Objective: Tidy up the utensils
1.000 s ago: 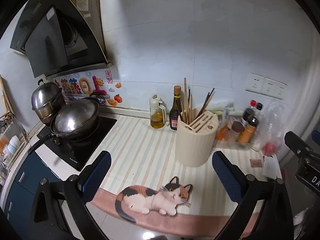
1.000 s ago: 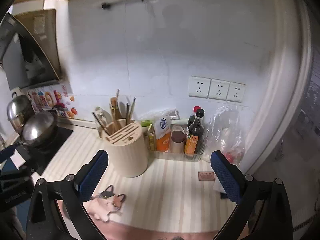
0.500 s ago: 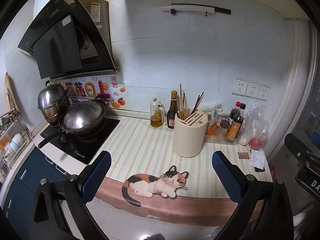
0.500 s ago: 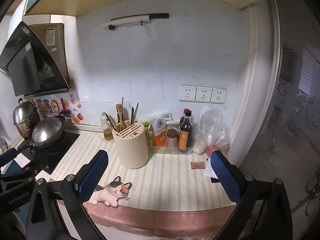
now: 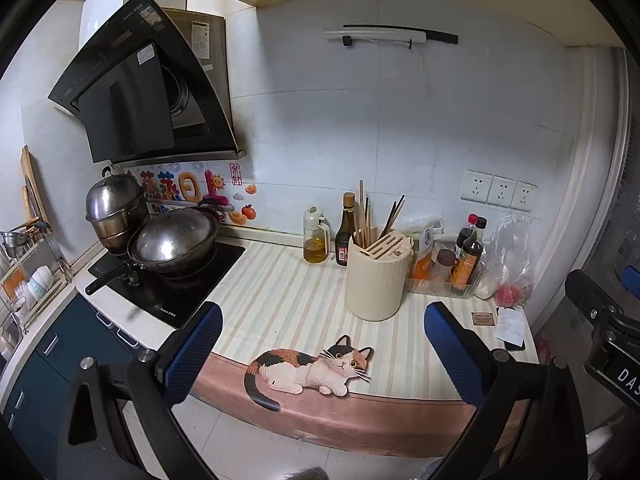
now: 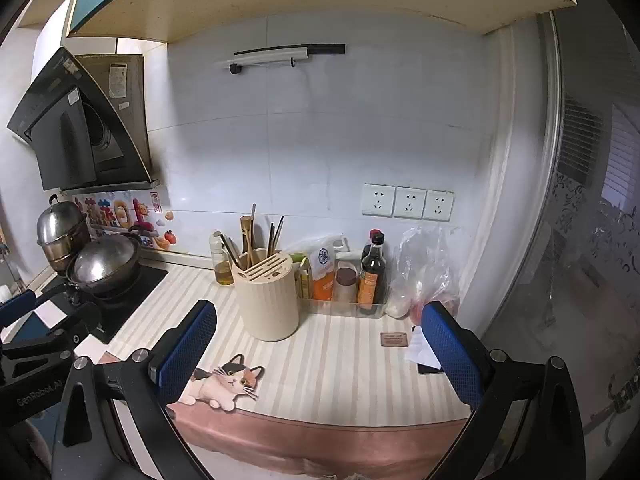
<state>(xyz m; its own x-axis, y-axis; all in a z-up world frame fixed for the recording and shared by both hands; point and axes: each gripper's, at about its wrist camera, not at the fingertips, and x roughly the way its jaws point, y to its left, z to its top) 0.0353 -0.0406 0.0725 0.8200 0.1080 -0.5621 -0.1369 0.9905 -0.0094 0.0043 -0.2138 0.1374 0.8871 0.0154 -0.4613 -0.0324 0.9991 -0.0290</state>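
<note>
A cream utensil holder [image 5: 376,276] stands on the striped counter [image 5: 280,296], with several chopsticks [image 5: 366,216] upright in it. It also shows in the right wrist view [image 6: 268,298], where a wooden utensil [image 6: 247,236] stands among the chopsticks. My left gripper [image 5: 322,332] is open and empty, held back off the counter's front edge. My right gripper [image 6: 320,336] is open and empty, also well short of the holder. The right gripper's body shows at the right edge of the left wrist view [image 5: 600,320].
A wok [image 5: 172,240] and steel pot [image 5: 114,208] sit on the black hob [image 5: 168,280] at left. An oil bottle [image 5: 316,236], a sauce bottle [image 5: 346,232], a tray of condiments [image 5: 444,272] and a plastic bag [image 5: 508,260] line the wall. A knife [image 5: 400,34] hangs on the wall rail.
Both grippers have pulled back and away from the counter, so the holder looks smaller and the counter's front edge and floor have come into view. Both stay open.
</note>
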